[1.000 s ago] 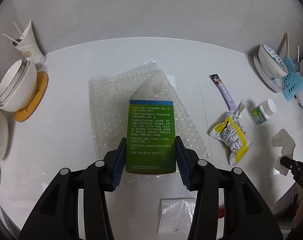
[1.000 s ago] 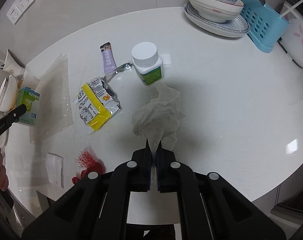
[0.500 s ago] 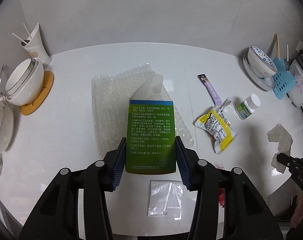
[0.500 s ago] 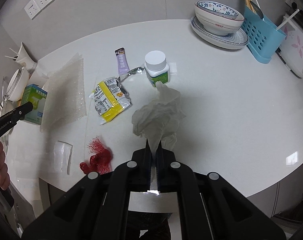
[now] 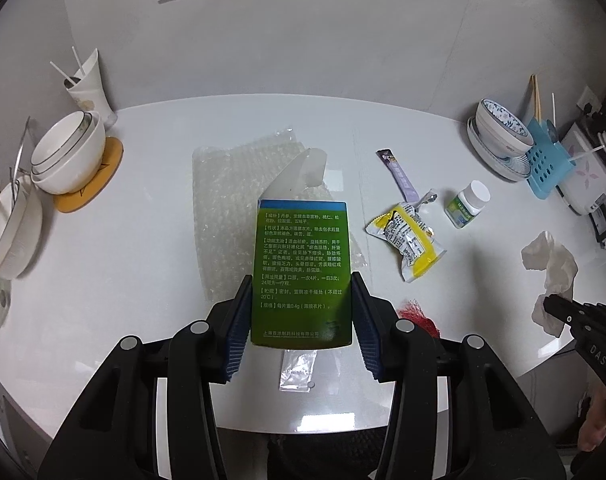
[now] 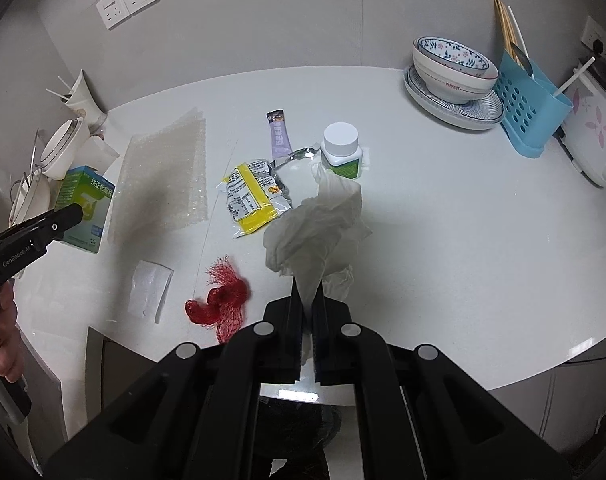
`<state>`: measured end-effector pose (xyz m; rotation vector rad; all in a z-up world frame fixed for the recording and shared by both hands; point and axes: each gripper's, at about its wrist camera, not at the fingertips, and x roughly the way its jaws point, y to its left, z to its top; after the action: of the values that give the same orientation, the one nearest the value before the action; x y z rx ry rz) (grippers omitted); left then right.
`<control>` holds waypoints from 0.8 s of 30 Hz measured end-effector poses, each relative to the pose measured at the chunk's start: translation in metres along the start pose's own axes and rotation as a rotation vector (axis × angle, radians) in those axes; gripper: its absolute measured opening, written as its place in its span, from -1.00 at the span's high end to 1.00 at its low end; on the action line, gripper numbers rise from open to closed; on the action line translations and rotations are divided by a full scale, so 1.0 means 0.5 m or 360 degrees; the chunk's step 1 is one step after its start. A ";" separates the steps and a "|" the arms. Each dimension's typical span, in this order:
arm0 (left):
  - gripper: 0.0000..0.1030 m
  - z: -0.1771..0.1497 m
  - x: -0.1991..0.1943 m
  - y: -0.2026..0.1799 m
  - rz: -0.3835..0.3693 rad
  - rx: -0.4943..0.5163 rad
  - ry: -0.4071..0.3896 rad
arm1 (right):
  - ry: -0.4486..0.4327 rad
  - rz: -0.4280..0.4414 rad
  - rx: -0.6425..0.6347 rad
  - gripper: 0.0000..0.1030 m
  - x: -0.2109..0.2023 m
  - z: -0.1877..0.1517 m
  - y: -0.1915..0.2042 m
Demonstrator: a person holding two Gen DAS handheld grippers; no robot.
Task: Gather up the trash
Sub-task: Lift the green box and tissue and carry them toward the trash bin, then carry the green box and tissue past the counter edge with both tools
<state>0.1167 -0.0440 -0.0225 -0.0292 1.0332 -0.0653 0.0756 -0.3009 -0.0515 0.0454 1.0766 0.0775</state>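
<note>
Evidently light and crushable, the green medicine box [image 5: 301,272] sits pinched by its side walls in the left gripper [image 5: 301,320] above the table [image 5: 143,280]; the right gripper [image 6: 308,312] clamps a limp crumpled tissue [image 6: 319,224].

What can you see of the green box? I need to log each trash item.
The green box is a small cardboard medicine carton, green with a blue band at the top and white Chinese print. Its white top flap stands open. The left tool is shut on its lower sides and holds it upright, lifted above the bubble wrap. From the right wrist view its front shows a white and green design.
</note>
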 end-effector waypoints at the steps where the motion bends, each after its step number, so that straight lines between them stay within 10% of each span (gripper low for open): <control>1: 0.11 -0.005 -0.005 -0.001 0.0001 -0.0002 -0.0001 | -0.0005 0.0006 -0.0007 0.95 -0.005 -0.002 0.002; 24: 0.11 -0.152 -0.109 -0.013 -0.0003 -0.0098 -0.0036 | -0.0081 0.0136 -0.0174 0.95 -0.087 -0.085 0.057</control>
<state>0.0232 -0.0462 -0.0146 -0.0866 1.0124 -0.0347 0.0166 -0.2761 -0.0313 -0.0053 1.0182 0.2112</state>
